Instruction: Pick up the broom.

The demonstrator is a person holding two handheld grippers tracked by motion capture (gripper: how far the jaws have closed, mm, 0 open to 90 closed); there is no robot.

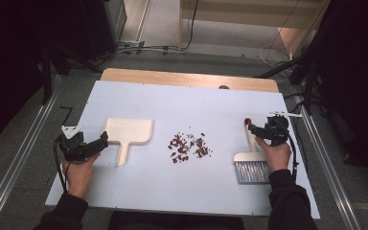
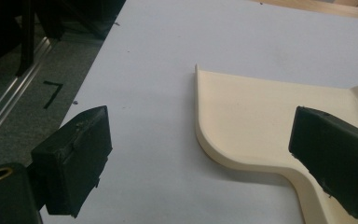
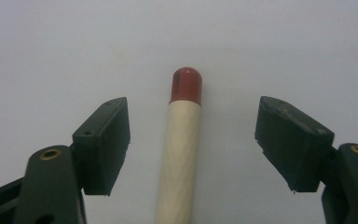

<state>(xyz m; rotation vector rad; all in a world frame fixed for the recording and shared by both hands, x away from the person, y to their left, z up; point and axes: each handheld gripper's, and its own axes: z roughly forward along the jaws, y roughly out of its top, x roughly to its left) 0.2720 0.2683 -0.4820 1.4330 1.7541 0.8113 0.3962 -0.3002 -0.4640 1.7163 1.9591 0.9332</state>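
i've got the right gripper (image 3: 193,154) straddling the brush handle (image 3: 179,158) near the table's right edge, jaws wide and released, nothing pinched yet. if i close off-centre, that round handle could roll out and skid the bristles (image 1: 252,171) along the near side. the left gripper (image 2: 205,168), also spread open and empty, hovers by the dustpan (image 2: 270,116) toward the left edge, one jaw over its handle; a careless nudge slides it away. the red crumbs (image 1: 189,146) sit mid-table between them, and a hasty sweep could scatter them toward the far edge.

Black tools (image 1: 104,140), brass screws, trailing black cables; dark sleeves (image 1: 287,201).
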